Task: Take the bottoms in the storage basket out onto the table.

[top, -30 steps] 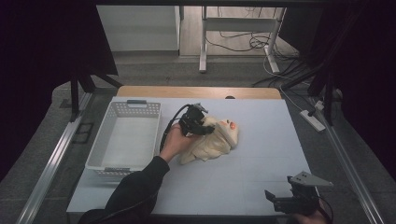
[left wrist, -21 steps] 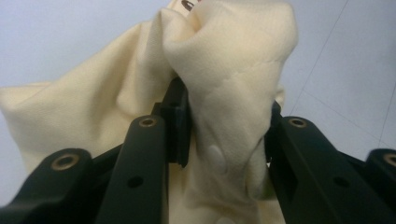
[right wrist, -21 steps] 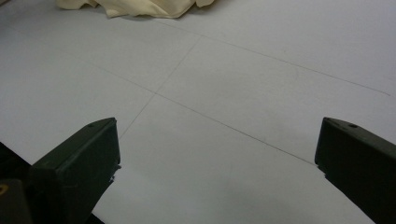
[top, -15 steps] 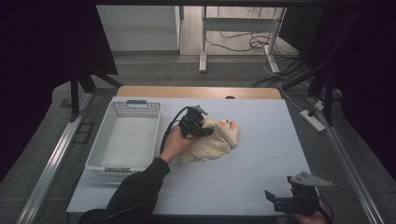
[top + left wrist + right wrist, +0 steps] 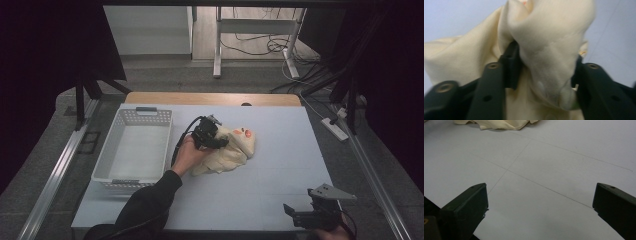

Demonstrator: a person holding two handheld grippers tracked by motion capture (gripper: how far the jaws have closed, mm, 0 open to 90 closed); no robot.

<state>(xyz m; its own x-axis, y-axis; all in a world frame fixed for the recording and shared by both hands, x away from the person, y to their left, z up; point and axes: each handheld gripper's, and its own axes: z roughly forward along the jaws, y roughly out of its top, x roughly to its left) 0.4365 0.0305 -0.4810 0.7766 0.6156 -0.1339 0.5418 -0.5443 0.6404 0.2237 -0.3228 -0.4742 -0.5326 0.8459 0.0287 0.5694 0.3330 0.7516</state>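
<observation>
two grippers over a pale blue surface (image 5: 280, 190). left gripper (image 5: 210, 136) rests on a crumpled cream cloth (image 5: 227, 152) near mid-surface, just right of a white basket (image 5: 131, 150); its fingers (image 5: 509, 65) are clamped on a fold of the cloth. right gripper (image 5: 312, 217) sits at the near right edge, well apart from the cloth, fingers (image 5: 466, 205) spread wide, holding nothing.

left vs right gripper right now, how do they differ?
The left gripper has its jaws closed on a fold of the cream cloth; the right gripper has its jaws wide apart with nothing between them. The left one sits mid-table beside the white basket, on the cloth; the right one is at the near right edge of the table, well away from the cloth. Both are black, two-jawed and hand-held.
</observation>
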